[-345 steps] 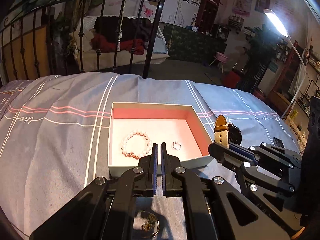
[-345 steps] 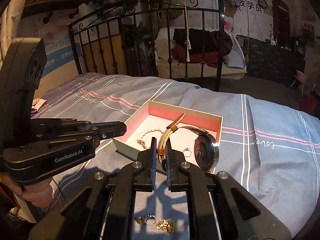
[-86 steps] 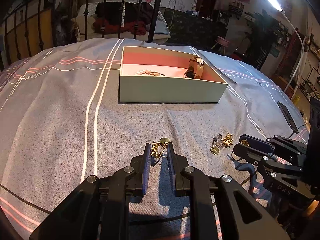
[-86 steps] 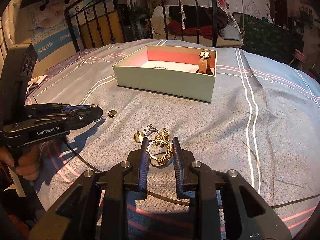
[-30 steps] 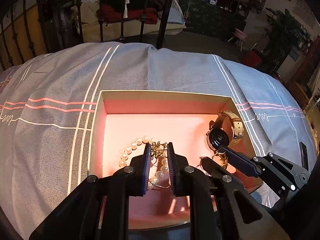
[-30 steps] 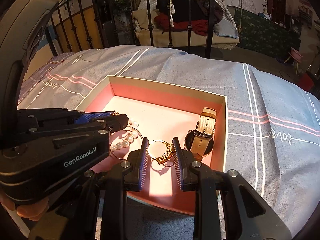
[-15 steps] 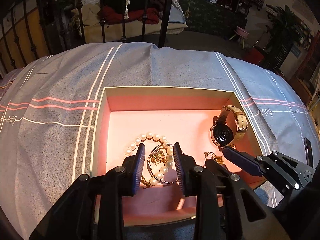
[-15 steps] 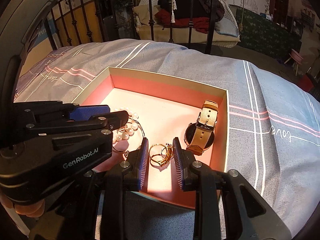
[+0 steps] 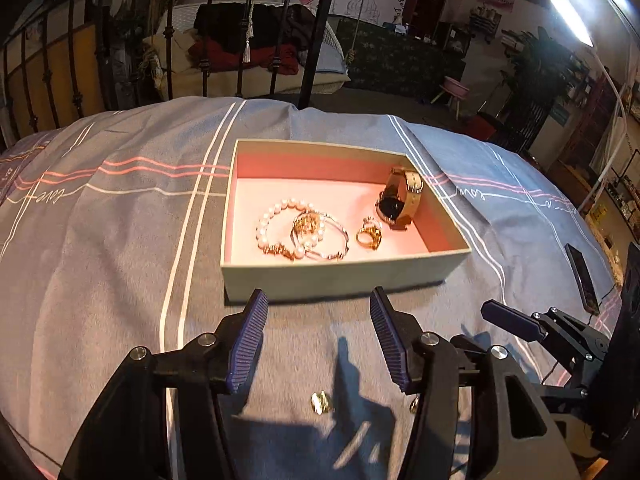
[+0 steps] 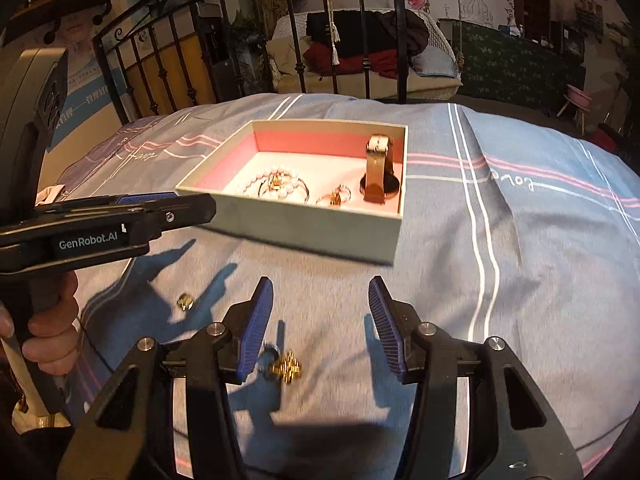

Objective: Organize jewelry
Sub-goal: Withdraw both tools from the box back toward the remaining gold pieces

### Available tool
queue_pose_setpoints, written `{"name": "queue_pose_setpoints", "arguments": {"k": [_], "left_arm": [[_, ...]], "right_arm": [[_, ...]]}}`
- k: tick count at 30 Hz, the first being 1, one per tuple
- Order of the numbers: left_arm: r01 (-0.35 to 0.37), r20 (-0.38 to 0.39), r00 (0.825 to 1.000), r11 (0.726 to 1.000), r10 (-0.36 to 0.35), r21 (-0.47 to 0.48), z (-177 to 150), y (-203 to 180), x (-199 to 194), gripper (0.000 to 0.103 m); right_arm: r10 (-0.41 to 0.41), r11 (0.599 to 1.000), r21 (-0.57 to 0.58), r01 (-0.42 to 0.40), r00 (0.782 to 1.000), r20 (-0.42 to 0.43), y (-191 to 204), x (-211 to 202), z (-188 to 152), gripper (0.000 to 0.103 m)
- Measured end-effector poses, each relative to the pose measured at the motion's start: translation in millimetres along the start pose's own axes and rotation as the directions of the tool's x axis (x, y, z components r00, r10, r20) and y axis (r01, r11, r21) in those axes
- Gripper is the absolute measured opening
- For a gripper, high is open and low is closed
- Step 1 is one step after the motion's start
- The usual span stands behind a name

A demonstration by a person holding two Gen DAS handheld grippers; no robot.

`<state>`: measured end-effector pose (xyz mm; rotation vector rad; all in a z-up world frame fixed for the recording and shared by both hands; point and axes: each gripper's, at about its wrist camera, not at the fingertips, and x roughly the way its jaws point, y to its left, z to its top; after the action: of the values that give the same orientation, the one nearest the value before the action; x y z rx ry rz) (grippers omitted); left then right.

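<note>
Bedspread (image 9: 100, 240), striped grey, lies under both wide-open, empty claws: left gripper (image 9: 318, 344), right gripper (image 10: 320, 322); jewelry box (image 9: 340, 276) ahead, iron bedframe (image 9: 240, 40) beyond.

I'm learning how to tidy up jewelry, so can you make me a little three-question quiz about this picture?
1. True or false: the watch is inside the box.
2. Which is open? A) only the left claw B) only the right claw C) both.
3. Fill in: the gold clump and the small gold piece lie on the ____.

Key: 1 true. 2 C. 3 bedspread, outside the box, while the pearl bracelet lies inside.
</note>
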<state>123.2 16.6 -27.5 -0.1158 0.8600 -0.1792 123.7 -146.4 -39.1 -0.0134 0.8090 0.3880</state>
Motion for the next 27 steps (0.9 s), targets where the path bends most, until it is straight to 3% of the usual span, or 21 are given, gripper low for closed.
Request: {"name": "queue_pose_setpoints", "arguments": {"k": [7,10,18,27], "left_arm": [[0.009,-0.053,0.999,1.0,-0.008,0.025,-52.1,-1.0,0.2,0.052],[-0.011,-0.035,0.999,0.998,0.013,0.06,-54.7,-4.5,0.8,0.052],[-0.029,-0.019,0.999,0.995,0.031,0.093,-54.4,-8.4,7.0,0.052],[-0.048,-0.013,0.999,0.991,0.05,0.122,-56.0,-13.1,9.0,0.04]], "right_arm": [[0.024,0.999,-0.03,-0.025,0.999,-0.04,3.6,-6.7,-41.9,0.048],[0.004,0.998,-0.056,-0.006,0.999,-0.048,6.8,-4.9,-41.9,0.039],[-0.026,0.993,-0.113,0.019,0.998,-0.061,12.6,6.0,-33.0,0.037],[-0.023,0.991,-0.131,0.014,0.998,-0.063,17.6,10.2,-29.4,0.031]]}}
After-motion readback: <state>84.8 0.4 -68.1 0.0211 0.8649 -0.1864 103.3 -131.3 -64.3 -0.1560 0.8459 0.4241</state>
